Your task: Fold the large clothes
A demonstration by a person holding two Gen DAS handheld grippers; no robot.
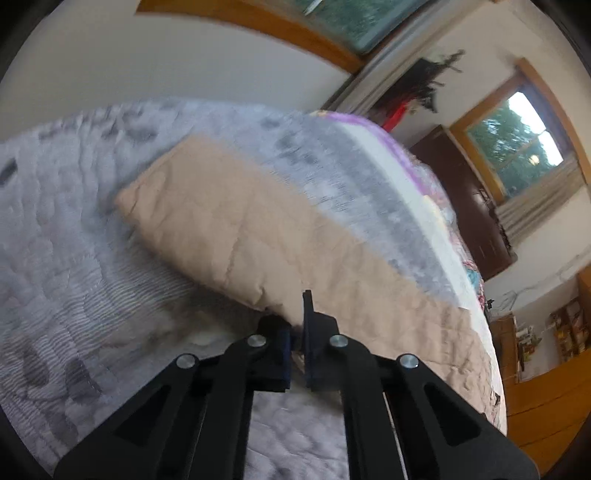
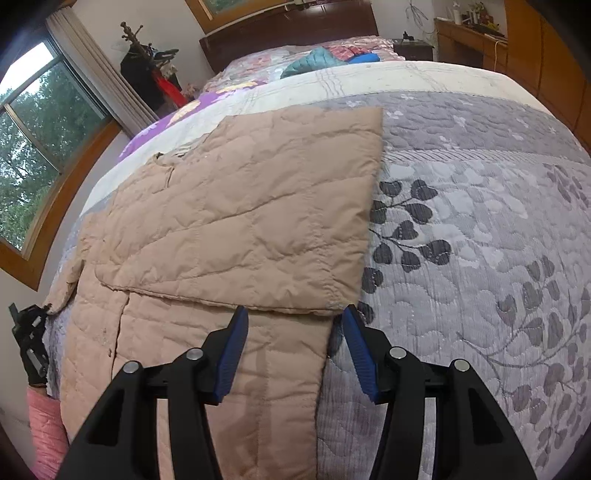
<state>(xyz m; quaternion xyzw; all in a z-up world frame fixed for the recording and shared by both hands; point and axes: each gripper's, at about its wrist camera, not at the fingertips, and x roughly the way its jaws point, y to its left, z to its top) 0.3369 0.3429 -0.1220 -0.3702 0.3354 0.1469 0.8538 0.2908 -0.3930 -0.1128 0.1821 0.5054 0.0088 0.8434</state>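
Note:
A beige quilted jacket (image 2: 236, 229) lies on the grey leaf-patterned bedspread (image 2: 480, 221), its upper part folded over the lower part. My right gripper (image 2: 295, 325) is open, just above the folded layer's near right corner, holding nothing. My left gripper (image 1: 295, 325) is shut on an edge of the jacket (image 1: 258, 221); it also shows at the far left of the right wrist view (image 2: 27, 332), at the jacket's left edge.
The bed's dark headboard (image 2: 288, 29) is at the far end, with teal and red clothes (image 2: 332, 55) near it. A window (image 2: 33, 136) and coat stand (image 2: 147, 70) stand left of the bed. Wooden furniture (image 2: 480, 40) is at right.

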